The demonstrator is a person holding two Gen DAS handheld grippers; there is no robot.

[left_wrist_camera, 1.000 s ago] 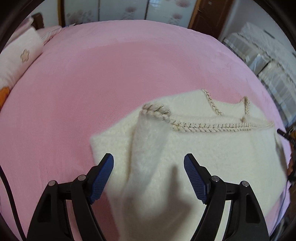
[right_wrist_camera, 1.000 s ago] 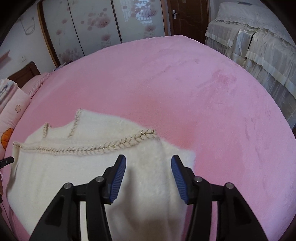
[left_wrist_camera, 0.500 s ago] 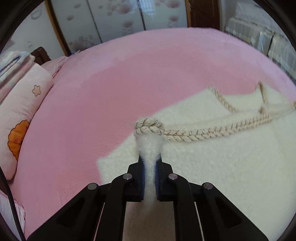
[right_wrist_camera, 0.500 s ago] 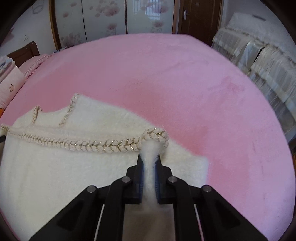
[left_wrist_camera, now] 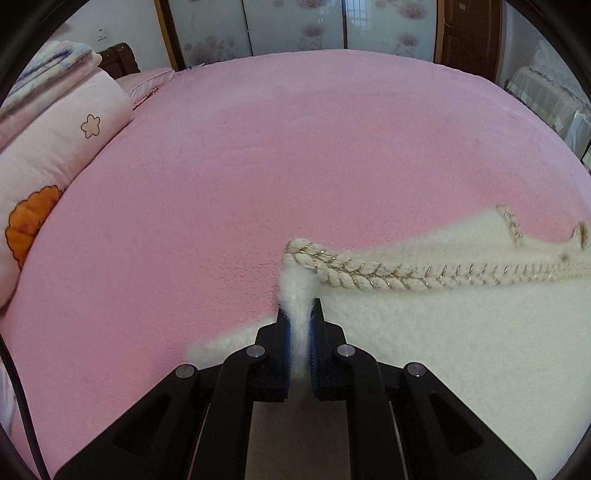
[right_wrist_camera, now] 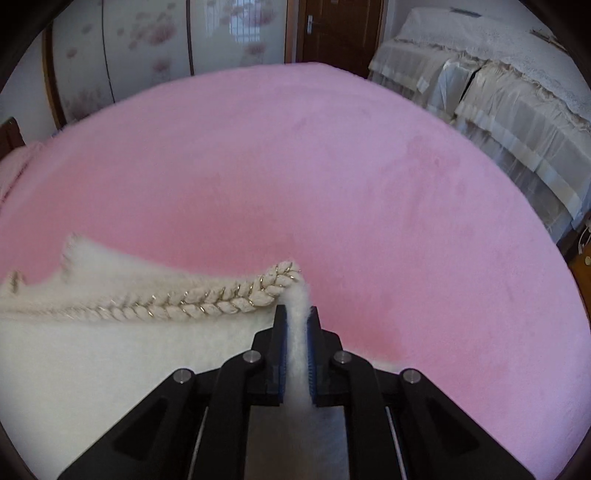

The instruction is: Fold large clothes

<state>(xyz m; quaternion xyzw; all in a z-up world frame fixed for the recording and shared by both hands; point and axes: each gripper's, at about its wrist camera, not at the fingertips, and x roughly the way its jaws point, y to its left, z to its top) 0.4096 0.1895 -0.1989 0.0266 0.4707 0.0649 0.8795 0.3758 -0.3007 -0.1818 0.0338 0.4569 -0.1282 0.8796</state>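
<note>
A cream fluffy garment (left_wrist_camera: 461,332) with a braided rope-and-gold-chain trim (left_wrist_camera: 369,273) lies on a pink bed (left_wrist_camera: 295,166). My left gripper (left_wrist_camera: 299,314) is shut on the garment's left corner, just below the end of the trim. In the right wrist view the same garment (right_wrist_camera: 110,362) spreads to the left, with its trim (right_wrist_camera: 221,299). My right gripper (right_wrist_camera: 297,312) is shut on the garment's right corner beside the trim's end. Both pinched corners are lifted a little off the bed (right_wrist_camera: 332,184).
A pink pillow with an orange flower (left_wrist_camera: 48,166) lies at the bed's left edge. A second bed with a beige lace cover (right_wrist_camera: 498,92) stands to the right. Sliding floral doors (left_wrist_camera: 295,26) and a brown door (right_wrist_camera: 332,33) stand behind.
Both grippers went from open over the garment to shut on its corners, then drew the pinched corners up and back. More of the pink bed shows ahead now.
</note>
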